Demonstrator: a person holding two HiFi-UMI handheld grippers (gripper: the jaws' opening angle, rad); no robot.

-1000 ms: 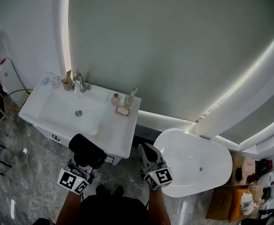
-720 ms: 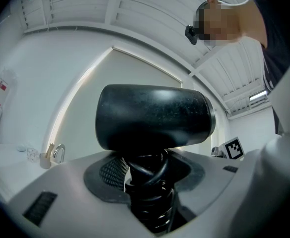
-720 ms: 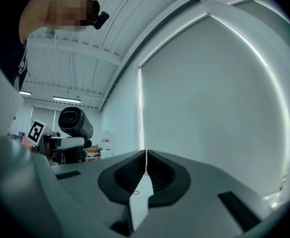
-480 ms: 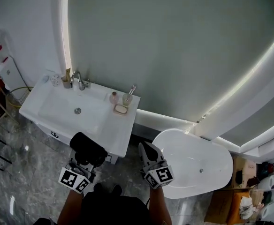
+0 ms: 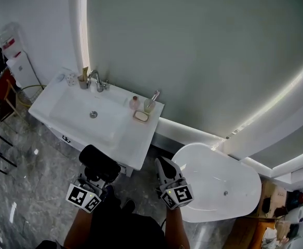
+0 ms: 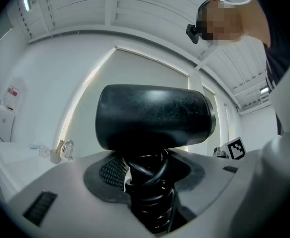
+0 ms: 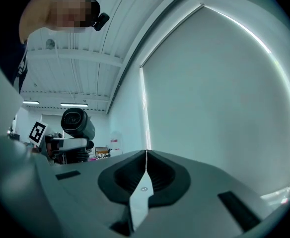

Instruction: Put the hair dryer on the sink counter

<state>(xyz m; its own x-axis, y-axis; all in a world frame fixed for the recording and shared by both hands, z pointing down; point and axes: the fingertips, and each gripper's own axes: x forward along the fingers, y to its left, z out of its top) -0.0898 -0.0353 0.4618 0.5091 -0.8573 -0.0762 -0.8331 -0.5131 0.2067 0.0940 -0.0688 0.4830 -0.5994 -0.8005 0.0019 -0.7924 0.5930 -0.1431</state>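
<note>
1. Nearest to the person, the left gripper (image 5: 92, 183) carries the hair dryer (image 6: 152, 117). Its fingers (image 6: 60, 192) pinch the handle, which has the black cord (image 6: 147, 182) wound around it, and the black barrel lies crosswise above them.
2. Beside it, the right gripper (image 5: 164, 171) is empty; its fingers (image 7: 194, 192) are pressed together with nothing between them.
3. The hair dryer is in the air just before the near edge of the table (image 5: 133, 150) and not yet set on it. I judge this to be the carrying step.
4. On the table, the basin (image 5: 84, 119) takes the left and middle part. The faucet (image 5: 95, 80) stands behind it, and a soap dish (image 5: 140, 116) with small bottles stands at the back right. The near right strip looks bare.
5. The next move should bring the left gripper over this strip and lower the hair dryer until it rests, and only then spread the fingers. The round barrel may roll, so a flat, stable lie is needed.
</note>
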